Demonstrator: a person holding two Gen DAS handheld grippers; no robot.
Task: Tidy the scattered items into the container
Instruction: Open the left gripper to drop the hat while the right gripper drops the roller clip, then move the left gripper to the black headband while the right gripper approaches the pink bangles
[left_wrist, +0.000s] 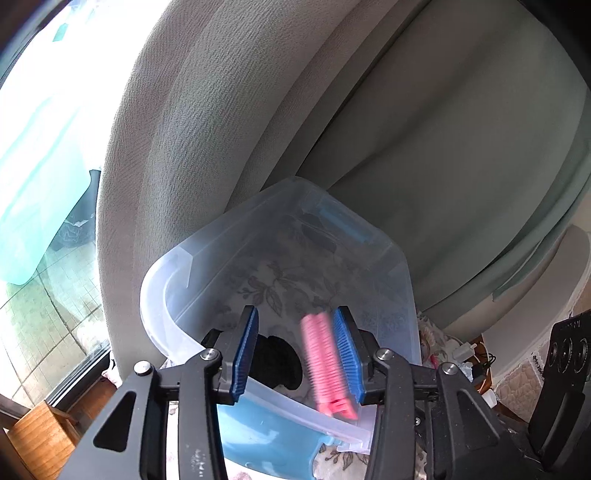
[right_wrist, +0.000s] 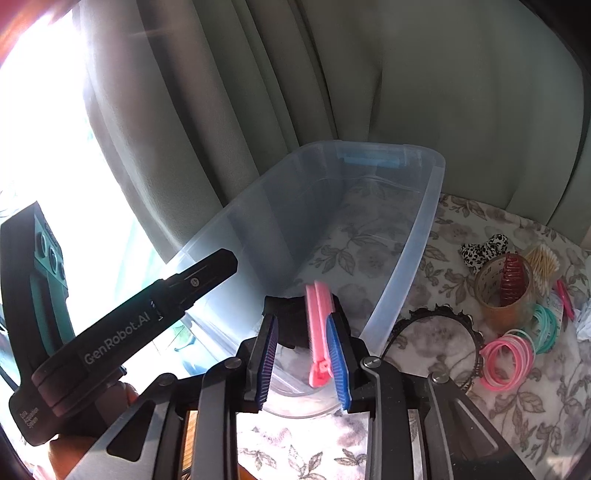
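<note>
A clear plastic bin (left_wrist: 166, 321) (right_wrist: 417, 258) stands on a floral cloth with a black item (left_wrist: 277, 354) (right_wrist: 291, 325) on its floor. My left gripper (left_wrist: 295, 354) hangs over the bin's near corner. A blurred pink hair clip (left_wrist: 325, 365) lies against its right pad, with a wide gap to the left pad. My right gripper (right_wrist: 302, 358) is over the bin's near end. A pink hair clip (right_wrist: 319, 332) leans on its right pad, clear of the left one. The left gripper (right_wrist: 218, 267) reaches in from the left in the right wrist view.
Right of the bin lie a black headband (right_wrist: 436, 325), pink hair ties (right_wrist: 509, 358), teal hair ties (right_wrist: 545, 325), a tape roll (right_wrist: 495, 295) holding a dark red claw clip (right_wrist: 511, 277), cotton swabs (right_wrist: 543, 262) and a spotted scrunchie (right_wrist: 480, 251). Curtains hang close behind the bin.
</note>
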